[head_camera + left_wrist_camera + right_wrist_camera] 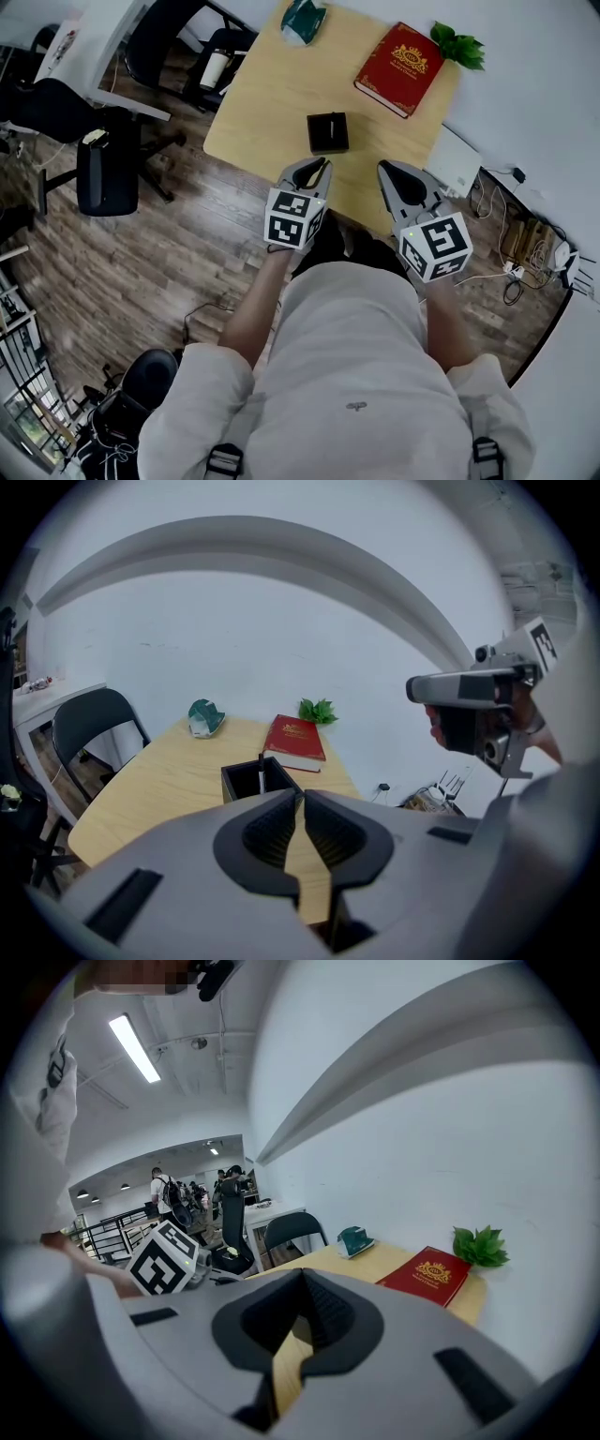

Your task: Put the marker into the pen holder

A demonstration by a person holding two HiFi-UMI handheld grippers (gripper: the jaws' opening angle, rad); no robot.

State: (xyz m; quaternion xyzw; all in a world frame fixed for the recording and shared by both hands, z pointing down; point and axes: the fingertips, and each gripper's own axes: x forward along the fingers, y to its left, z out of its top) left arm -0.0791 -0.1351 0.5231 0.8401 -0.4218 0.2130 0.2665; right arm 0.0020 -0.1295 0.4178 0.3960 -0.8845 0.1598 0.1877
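Observation:
The black square pen holder (328, 132) stands near the front edge of the light wooden table (272, 94). In the left gripper view the pen holder (246, 782) shows just beyond the jaws, and a dark marker (261, 769) stands upright inside it. My left gripper (322, 164) hovers just short of the holder, shut and empty. My right gripper (383, 169) hangs to the right of it, over the table's front edge, also shut with nothing in it. From the left gripper view the right gripper (469, 691) is seen at the right.
A red book (401, 56), a small green plant (459, 44) and a green crumpled object (303, 19) lie at the table's far end. Black office chairs (108, 173) stand on the wooden floor to the left. Cables and a power strip (525, 267) lie by the wall on the right.

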